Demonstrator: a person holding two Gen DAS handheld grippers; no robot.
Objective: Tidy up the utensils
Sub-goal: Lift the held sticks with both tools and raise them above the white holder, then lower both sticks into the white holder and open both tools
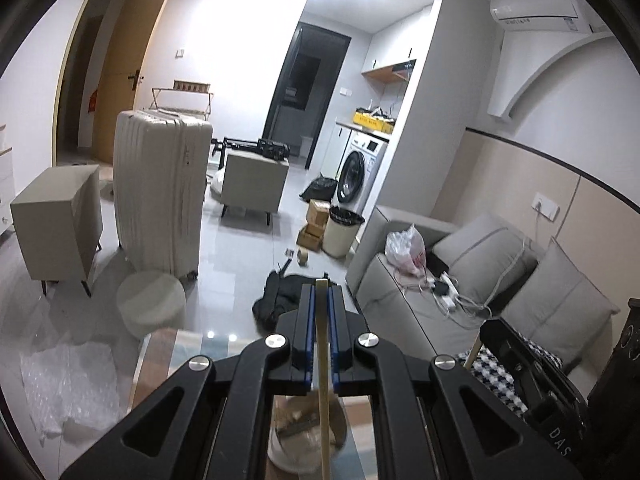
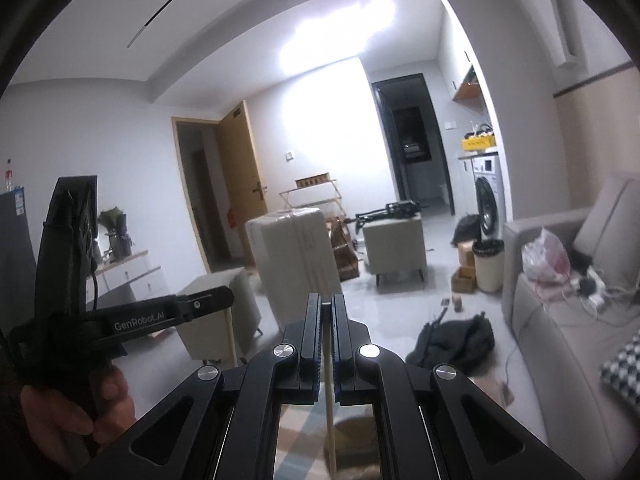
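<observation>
The left gripper [image 1: 322, 292] is clamped on a pale wooden stick [image 1: 322, 360], apparently a chopstick, which runs down toward a white bowl [image 1: 280, 454] below; the bowl's brownish contents are blurred and half hidden behind the jaws. The right gripper [image 2: 327, 308] likewise pinches a thin pale stick [image 2: 329, 408], its lower end cut off at the frame edge. Beyond stand a suitcase [image 1: 160, 192] and a lined waste bin [image 1: 342, 230], contents not visible.
</observation>
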